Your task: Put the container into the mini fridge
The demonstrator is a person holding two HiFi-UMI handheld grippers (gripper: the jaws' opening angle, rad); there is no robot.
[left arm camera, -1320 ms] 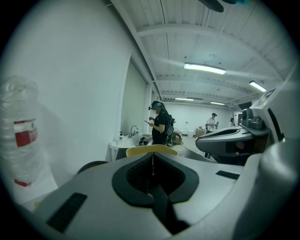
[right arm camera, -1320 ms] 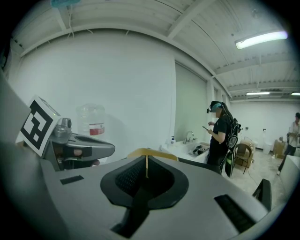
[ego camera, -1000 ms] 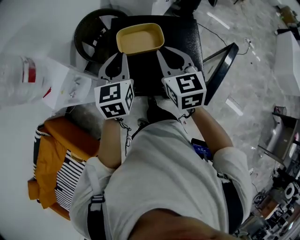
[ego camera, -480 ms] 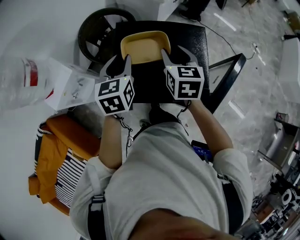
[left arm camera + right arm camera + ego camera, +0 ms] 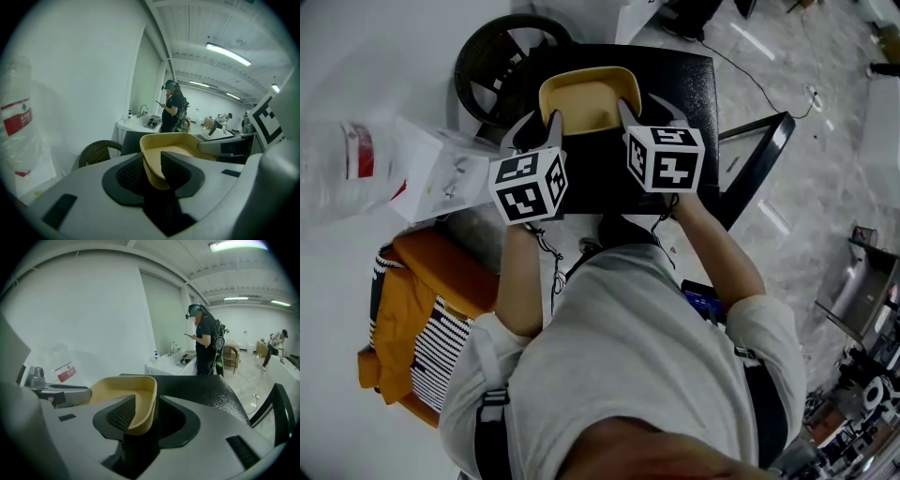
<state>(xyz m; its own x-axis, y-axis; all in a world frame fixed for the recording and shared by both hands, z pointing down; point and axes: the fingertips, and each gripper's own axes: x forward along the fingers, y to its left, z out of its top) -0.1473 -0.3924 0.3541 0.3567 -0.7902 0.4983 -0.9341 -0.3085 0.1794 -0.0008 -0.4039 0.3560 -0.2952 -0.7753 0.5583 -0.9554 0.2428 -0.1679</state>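
Container (image 5: 586, 94): tan, shallow, open-topped, with rounded corners; standing empty on the black pebbled top of the mini fridge (image 5: 680, 80).
Left gripper (image 5: 539, 127): jaws wide after just opening, straddling the near left corner wall, one pad outside and one inside; no firm pinch visible.
Right gripper (image 5: 642, 108): jaws also just opened, now drawing in slightly; near right corner wall between them, not visibly clamped.
Door (image 5: 755, 159): standing open at the fridge's right side.
Handling: probably light, stiff moulded plastic; smooth walls likely slippery under the pads; thin rim likely to flex if squeezed hard.
Where to hold: both near corners, pads seated well down the wall rather than on the lip, with even pressure on both sides.
Watch for: tilting on lift if one side bites first.
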